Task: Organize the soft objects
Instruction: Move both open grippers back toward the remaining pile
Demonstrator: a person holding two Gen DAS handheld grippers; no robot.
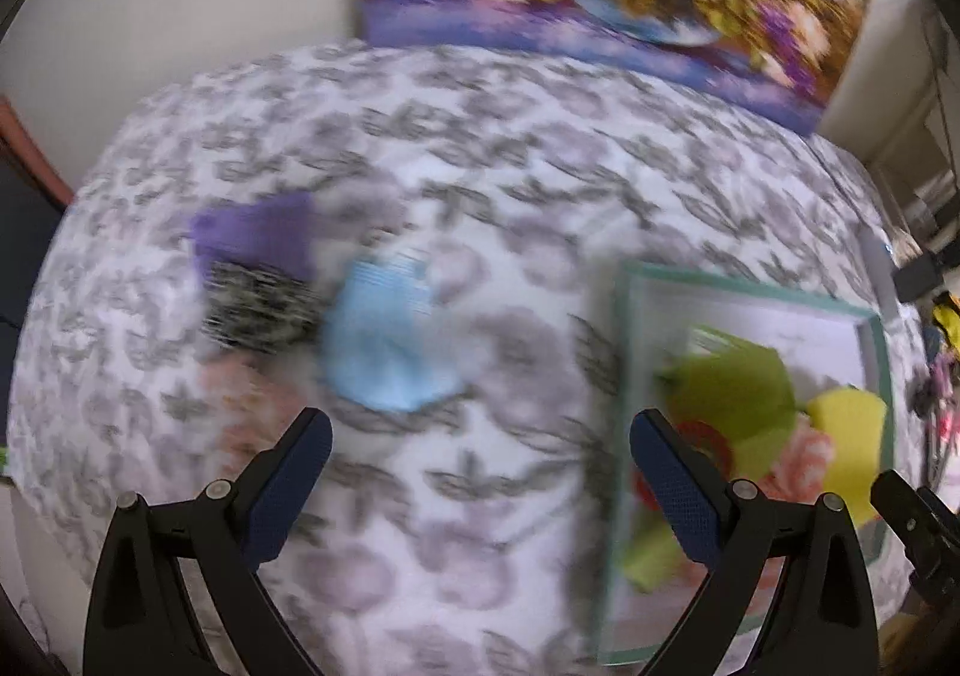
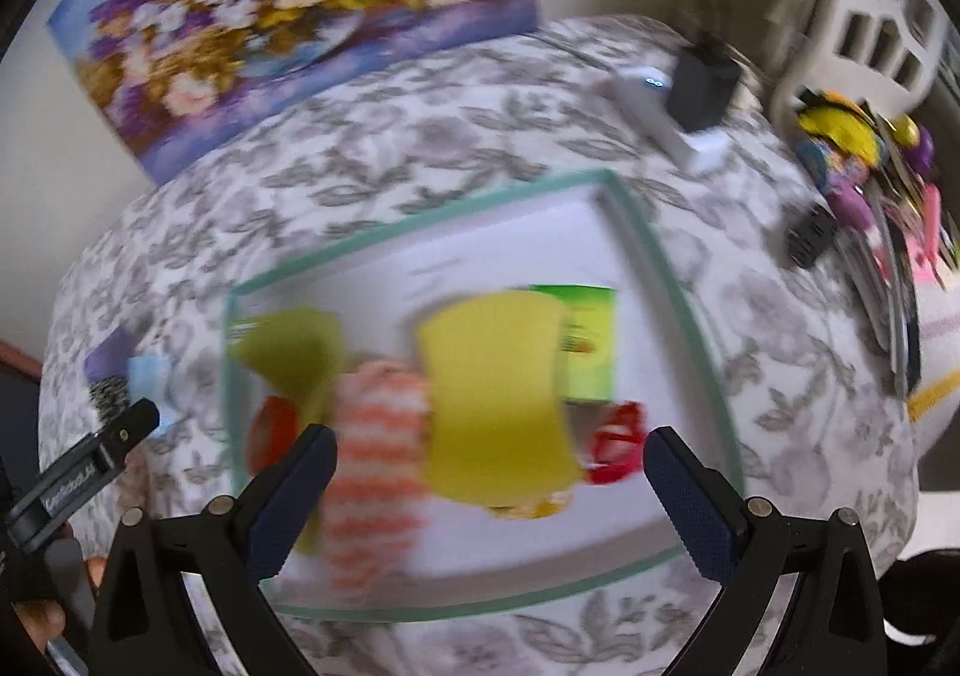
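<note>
Both frames are pretty smeared, so details are rough. The left gripper (image 1: 480,448) has its jaws spread wide with nothing between them, hanging over the floral-patterned counter (image 1: 480,136). Just ahead of it lies a light blue soft piece (image 1: 384,340), and touching that on its left is a black-and-white speckled piece (image 1: 258,310) with a purple one (image 1: 258,235) right behind it. Those three sit outside the tray.

The right gripper (image 2: 489,451) is also released, jaws fully apart and empty, pointing down over the green-rimmed white tray (image 2: 654,250). Inside the tray: a big yellow sponge-like block (image 2: 498,400) in the middle, an orange-and-white striped soft thing (image 2: 375,472) beside it on the left, an olive-green piece (image 2: 294,358) further left, something red (image 2: 615,451) on the right, and a green packet (image 2: 591,340) tucked behind the yellow one (can't make out what it is).

A flower painting (image 2: 288,16) leans against the wall behind the counter, and a white device (image 2: 666,121) with a black box (image 2: 702,88) sits near the far right edge.
</note>
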